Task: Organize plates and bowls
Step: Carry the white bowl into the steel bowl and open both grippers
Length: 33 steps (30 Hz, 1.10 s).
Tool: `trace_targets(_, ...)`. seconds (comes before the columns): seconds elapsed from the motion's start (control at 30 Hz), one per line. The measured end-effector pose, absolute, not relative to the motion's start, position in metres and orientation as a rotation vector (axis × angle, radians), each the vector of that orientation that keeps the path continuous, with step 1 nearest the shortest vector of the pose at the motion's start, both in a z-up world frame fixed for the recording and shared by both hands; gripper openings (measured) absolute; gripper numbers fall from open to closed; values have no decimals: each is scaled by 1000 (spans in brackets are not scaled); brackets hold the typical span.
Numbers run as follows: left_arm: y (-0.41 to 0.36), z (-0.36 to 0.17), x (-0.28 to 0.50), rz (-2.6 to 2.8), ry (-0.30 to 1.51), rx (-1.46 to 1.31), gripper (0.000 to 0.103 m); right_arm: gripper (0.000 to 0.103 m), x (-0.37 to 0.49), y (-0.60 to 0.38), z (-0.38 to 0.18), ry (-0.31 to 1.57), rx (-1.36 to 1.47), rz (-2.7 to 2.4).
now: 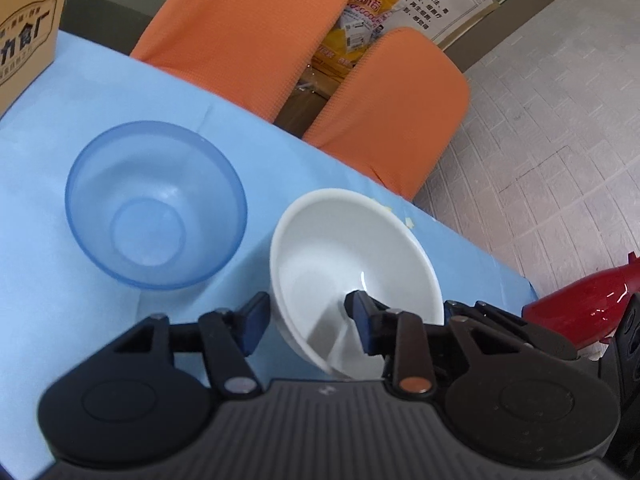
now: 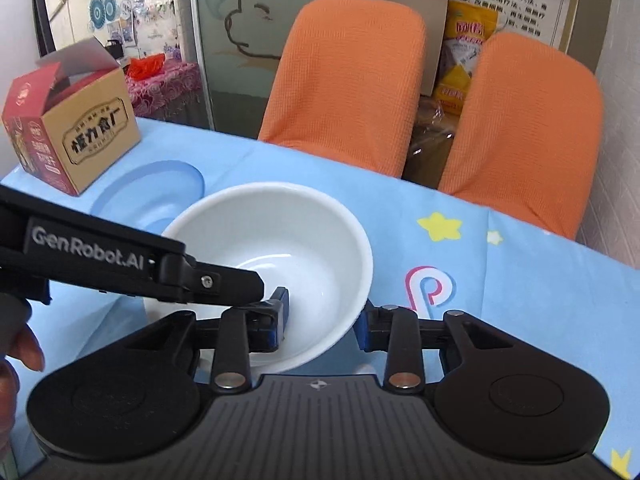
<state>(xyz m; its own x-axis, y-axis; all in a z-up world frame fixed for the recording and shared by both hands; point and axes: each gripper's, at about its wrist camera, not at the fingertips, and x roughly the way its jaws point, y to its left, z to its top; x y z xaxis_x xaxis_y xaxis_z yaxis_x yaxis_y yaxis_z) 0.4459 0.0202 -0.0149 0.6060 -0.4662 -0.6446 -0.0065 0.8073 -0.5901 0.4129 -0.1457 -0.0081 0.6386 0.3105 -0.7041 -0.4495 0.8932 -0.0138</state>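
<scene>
Your left gripper (image 1: 310,320) and your right gripper (image 2: 322,316) are both reaching over the rim of the white bowl (image 1: 352,264), fingers wide open, one inside and one outside. The bowl is tilting above the bench (image 1: 48,184), beside the blue bowl (image 1: 156,204).

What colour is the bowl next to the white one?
Translucent blue. The blue bowl shows best in the left wrist view, beside the white bowl.

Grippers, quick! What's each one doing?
Left gripper: open, jaws astride the white bowl rim.
Right gripper: open, also astride that bowl's rim.
</scene>
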Motion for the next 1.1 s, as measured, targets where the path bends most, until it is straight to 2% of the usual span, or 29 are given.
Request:
trace_targets(0.23, 15, 9, 405, -347, 869, -551, 31, 62, 386, -155, 9, 743, -182, 402)
trace_targets(0.47, -1, 19, 342, -421, 868, -520, 31, 67, 325, -162, 22, 720, -217, 351)
trace_targets(0.87, -41, -1, 261, -527, 932, -454, 31, 69, 229, -187, 8, 734, -245, 270)
trace_targets(1.1, -46, -12, 247, -543, 951, -409, 33, 69, 207, -195, -7, 738, -216, 277)
